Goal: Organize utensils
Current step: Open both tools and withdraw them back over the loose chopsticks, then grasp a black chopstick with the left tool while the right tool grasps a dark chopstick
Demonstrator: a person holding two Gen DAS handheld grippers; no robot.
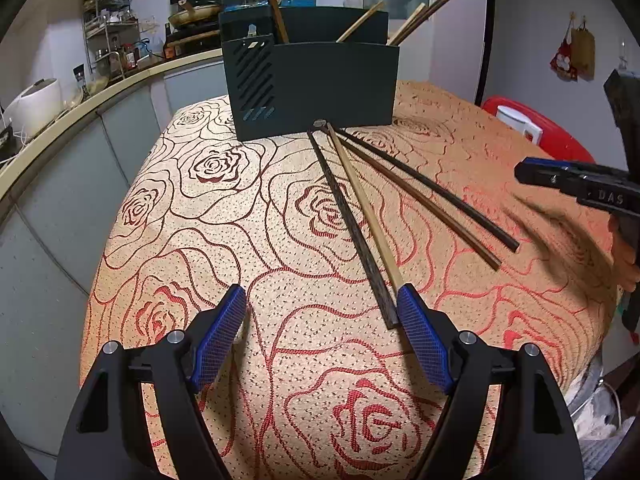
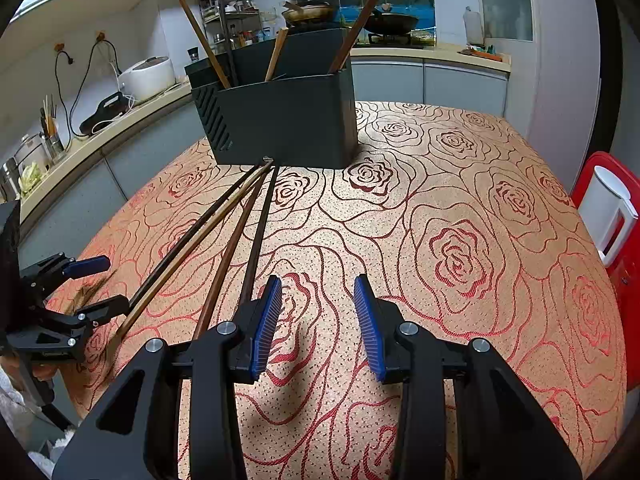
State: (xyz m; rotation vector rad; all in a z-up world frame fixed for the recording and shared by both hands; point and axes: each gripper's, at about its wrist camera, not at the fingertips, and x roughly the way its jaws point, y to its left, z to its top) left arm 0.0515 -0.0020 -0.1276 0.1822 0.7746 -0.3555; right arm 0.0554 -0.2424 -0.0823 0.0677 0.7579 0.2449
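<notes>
Several chopsticks lie on the rose-patterned tablecloth [image 1: 224, 240], fanning out from the foot of a dark utensil holder [image 1: 312, 84] [image 2: 288, 120] that has several chopsticks standing in it. My left gripper [image 1: 322, 300] is open and low over the cloth. The near end of a dark chopstick [image 1: 352, 232] lies just inside its right pad [image 1: 420, 332]. A pale chopstick [image 1: 360, 200] runs behind that pad. A brown chopstick [image 1: 424, 204] and a black chopstick [image 1: 432, 190] lie further right. My right gripper [image 2: 316, 292] [image 1: 560, 178] is open and holds nothing, just right of the black chopstick [image 2: 260, 224].
A red stool with a white jug [image 2: 608, 216] [image 1: 520, 120] stands off the table's right side. A kitchen counter [image 2: 100, 140] with a rice cooker [image 2: 146, 76] curves along the left. The table's left edge drops off near the left gripper [image 2: 100, 286].
</notes>
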